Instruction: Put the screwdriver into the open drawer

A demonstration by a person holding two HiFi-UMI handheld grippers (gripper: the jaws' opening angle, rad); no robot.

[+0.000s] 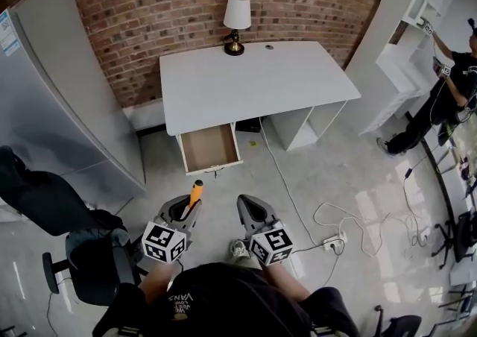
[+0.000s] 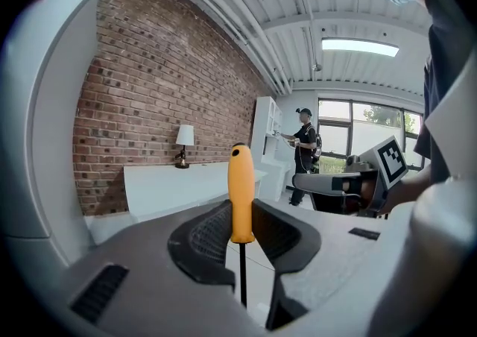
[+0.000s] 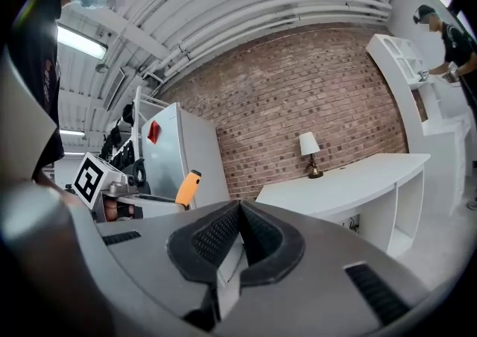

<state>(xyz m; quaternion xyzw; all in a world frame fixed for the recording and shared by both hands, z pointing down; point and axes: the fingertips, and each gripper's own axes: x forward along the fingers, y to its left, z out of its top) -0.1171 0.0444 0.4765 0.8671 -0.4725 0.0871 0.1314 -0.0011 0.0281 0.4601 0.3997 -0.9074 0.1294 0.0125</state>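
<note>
Left gripper (image 1: 191,206) pinches screwdriver (image 2: 240,194), long axis along jaws, orange handle past tips toward open drawer (image 1: 211,147); floor (image 1: 223,189) between. Right gripper (image 3: 240,207) jaws pressed together, empty.

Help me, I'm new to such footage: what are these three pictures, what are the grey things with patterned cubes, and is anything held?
No robot here: a person carries two hand-held claw tools. The head view looks down from a camera on the person's head at the left claw and right claw. The other two views come from cameras riding on each claw, looking along its jaws. The cubes are part of the claws. Ahead stands a white desk with a lamp on it and an open drawer below. The left claw is shut on an orange-handled screwdriver. The right claw is shut, empty.
</note>
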